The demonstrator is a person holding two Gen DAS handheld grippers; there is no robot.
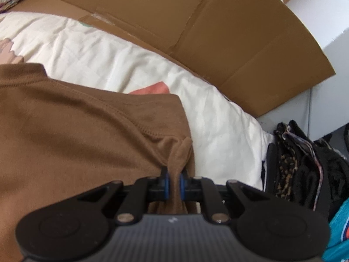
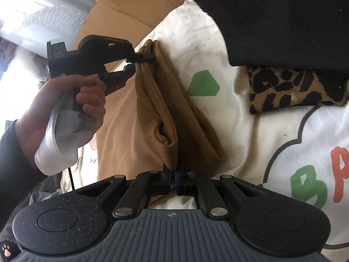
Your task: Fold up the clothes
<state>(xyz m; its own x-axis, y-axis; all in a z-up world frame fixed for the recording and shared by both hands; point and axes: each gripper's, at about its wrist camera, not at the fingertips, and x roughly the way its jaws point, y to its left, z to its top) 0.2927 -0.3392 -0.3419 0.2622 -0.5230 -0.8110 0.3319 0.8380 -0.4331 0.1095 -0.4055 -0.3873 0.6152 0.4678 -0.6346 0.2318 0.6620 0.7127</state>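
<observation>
A brown garment [image 1: 72, 131] lies over a white printed sheet [image 1: 109, 59] on the bed. My left gripper [image 1: 173, 182] is shut on a bunched corner of it, the cloth pinched between the blue pads. In the right wrist view the same brown garment [image 2: 152, 113] hangs stretched between both grippers. My right gripper [image 2: 173, 180] is shut on its near edge. The left gripper [image 2: 139, 62], held by a hand [image 2: 65, 109], clamps the far corner.
Flattened cardboard [image 1: 218, 32] leans behind the bed. A pile of dark clothes [image 1: 305, 163] and a teal item [image 1: 340, 229] sit at the right. A black garment [image 2: 283, 17] and a leopard-print cloth [image 2: 294, 87] lie on the sheet [image 2: 272, 142] to the right.
</observation>
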